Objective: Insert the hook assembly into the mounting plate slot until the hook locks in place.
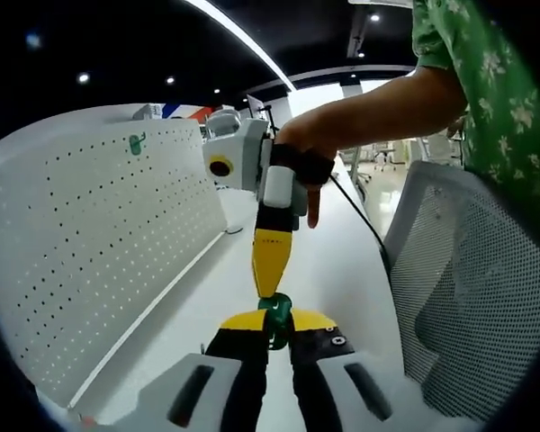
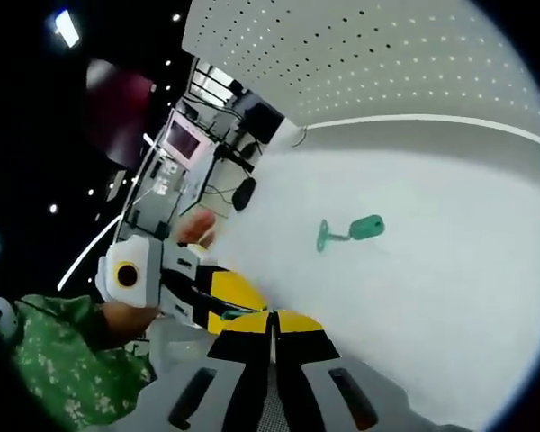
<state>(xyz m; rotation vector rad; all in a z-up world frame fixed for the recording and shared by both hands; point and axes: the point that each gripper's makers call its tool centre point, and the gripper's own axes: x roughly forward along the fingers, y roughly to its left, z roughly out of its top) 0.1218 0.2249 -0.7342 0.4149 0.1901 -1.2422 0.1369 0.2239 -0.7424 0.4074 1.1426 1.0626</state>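
- Starting at the white pegboard [image 1: 99, 243]: it stands upright along the tabletop [image 1: 342, 270], and one green hook [image 1: 137, 143] already hangs high on its face, near the top edge.
- Out from the pegboard over the tabletop, the left gripper [image 1: 274, 328] has its yellow-tipped jaws pinched narrow on a second green hook assembly [image 1: 275, 317], held up off the surface, well apart from the board.
- The right gripper [image 1: 270, 270], reaching in from the far side in a person's hand [image 1: 297, 148], brings its yellow tip down onto the top of that same green piece; the two grippers meet at it, which reads like a handover or a re-grip to turn the hook the right way for the holes.
- In the right gripper view, the right gripper's [image 2: 272, 317] jaws look closed tip to tip, with a sliver of green just beside them; whether they actually pinch the piece, I cannot tell.
- Also there, a third green hook [image 2: 349, 230] lies flat on the tabletop, between the grippers and the pegboard's foot, spare and untouched.
- My judgement: insertion is not yet begun; the held hook must travel to the board and line up with a hole, and a slip during the two-gripper exchange is the risk.
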